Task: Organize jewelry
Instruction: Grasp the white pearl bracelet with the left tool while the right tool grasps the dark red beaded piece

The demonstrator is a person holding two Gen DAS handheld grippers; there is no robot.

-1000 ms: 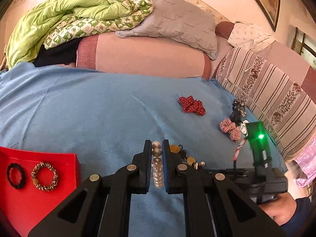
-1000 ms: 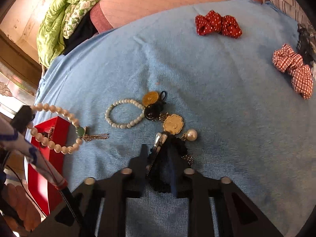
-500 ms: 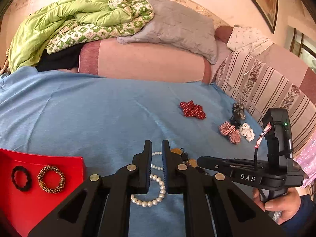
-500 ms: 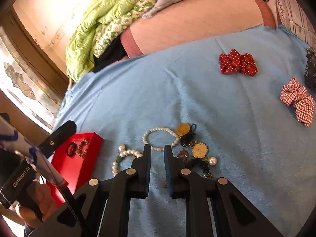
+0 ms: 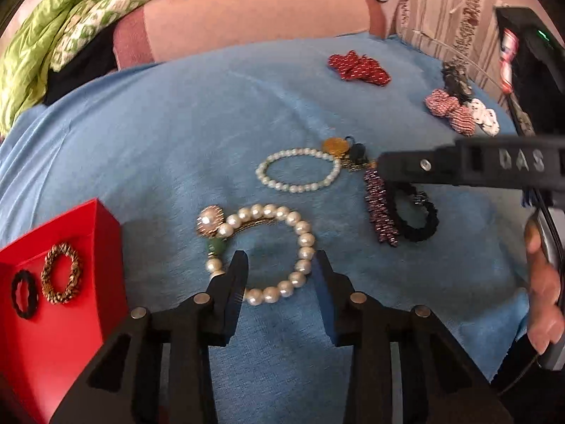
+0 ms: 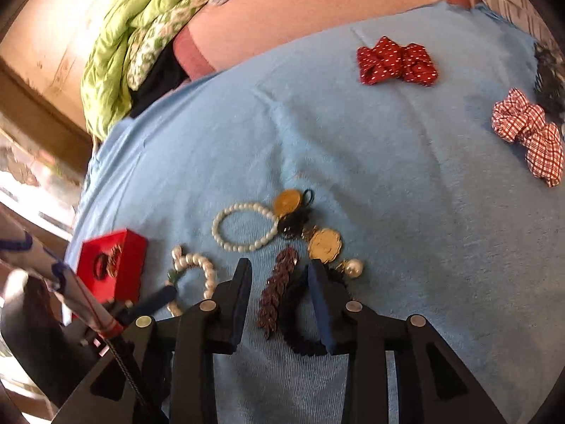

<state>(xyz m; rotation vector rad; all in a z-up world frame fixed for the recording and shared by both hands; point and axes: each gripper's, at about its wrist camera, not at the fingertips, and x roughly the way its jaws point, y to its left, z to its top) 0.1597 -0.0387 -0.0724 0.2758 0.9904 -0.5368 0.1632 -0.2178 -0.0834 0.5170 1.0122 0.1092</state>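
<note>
Two grippers over a blue bedsheet (image 5: 169,141), both with jaws opening right now. The left gripper (image 5: 280,265) has its fingers (image 5: 233,282) spread around the near arc of the big pearl bracelet (image 5: 282,247), which lies flat on the sheet; the pads aren't pressing it, so nothing is gripped. The right gripper (image 6: 279,279) straddles a dark beaded tassel (image 6: 277,289) and a black scrunchie (image 6: 300,332), both lying between the parting fingers; the right-hand finger looks to be touching the scrunchie, but it isn't clamped.

From the left wrist view, the small pearl bracelet (image 5: 298,171) sits at 12 o'clock from the left gripper, the red box (image 5: 60,318) at 9 o'clock, with a black ring (image 5: 24,293) and a leopard-print ring (image 5: 63,272) inside. You also get the right gripper's arm and a hand (image 5: 543,282) at 3 o'clock.

Only the right wrist view shows the second gold coin charm (image 6: 325,245) and a loose pearl (image 6: 353,268), at about 1 o'clock from its fingers. The red polka-dot bow (image 6: 395,62) and the checked bow (image 6: 529,134) sit far up toward 1–2 o'clock.

Lots of bare sheet between the jewelry and the pink bolster (image 5: 247,24) at the far edge.
</note>
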